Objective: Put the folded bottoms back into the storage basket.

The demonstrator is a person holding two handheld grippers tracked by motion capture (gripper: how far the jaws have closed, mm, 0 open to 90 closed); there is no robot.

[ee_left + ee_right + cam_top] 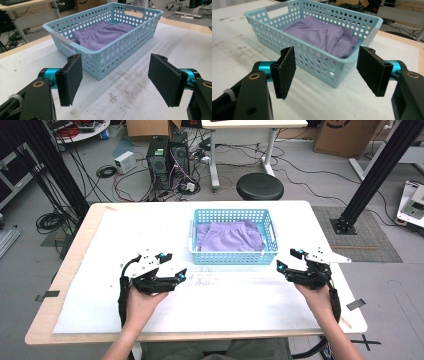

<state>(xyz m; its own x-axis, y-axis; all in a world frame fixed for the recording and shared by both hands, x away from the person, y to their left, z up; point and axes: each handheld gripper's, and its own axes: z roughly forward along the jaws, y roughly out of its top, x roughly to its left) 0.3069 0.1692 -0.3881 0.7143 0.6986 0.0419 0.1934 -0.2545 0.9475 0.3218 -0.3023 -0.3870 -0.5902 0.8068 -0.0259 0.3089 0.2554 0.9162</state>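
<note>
Cluttered lab floor with cables and PC towers behind, and up front a wooden table (pixel 65 270) under a white foam sheet is carrying a light blue perforated plastic basket (pixel 233 256) at the far middle, with folded lilac cloth (pixel 230 239) lying inside so it's contained. Left gripper (pixel 172 266) and right gripper (pixel 289 260) are hovering near the basket's near corners, one each side. Both are sitting with jaws spread wide and nothing between them, probably so they can come in from both ends.

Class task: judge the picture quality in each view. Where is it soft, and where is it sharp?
High view: soft throughout, evenly lit, the basket holes smeared. Left gripper view: basket and purple cloth crisp. Right gripper view: cloth folds clear, far background blurred.
</note>
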